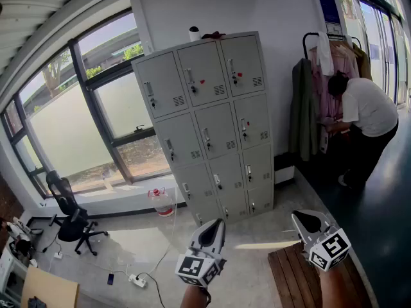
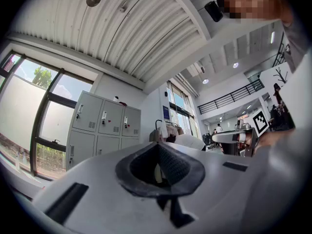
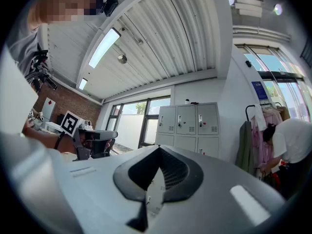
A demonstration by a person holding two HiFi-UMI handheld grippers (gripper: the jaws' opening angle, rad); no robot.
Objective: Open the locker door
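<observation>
Your left gripper [image 1: 216, 224] and right gripper [image 1: 302, 218] hang pinched closed, empty, well short of the locker [image 1: 212, 127]; arrive like that and you risk glancing off its door handles [image 1: 190, 77].

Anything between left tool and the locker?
Only bare floor, seen in the head view; the locker stands well beyond the left tool.

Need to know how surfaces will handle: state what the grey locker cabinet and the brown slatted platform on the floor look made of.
Locker cabinet: probably sheet steel, painted pale grey, smooth low-sheen finish; thin flat doors with stamped vent slots suggest it. Slatted platform: likely wood, dark brown, matte; parallel planks with gaps.
</observation>
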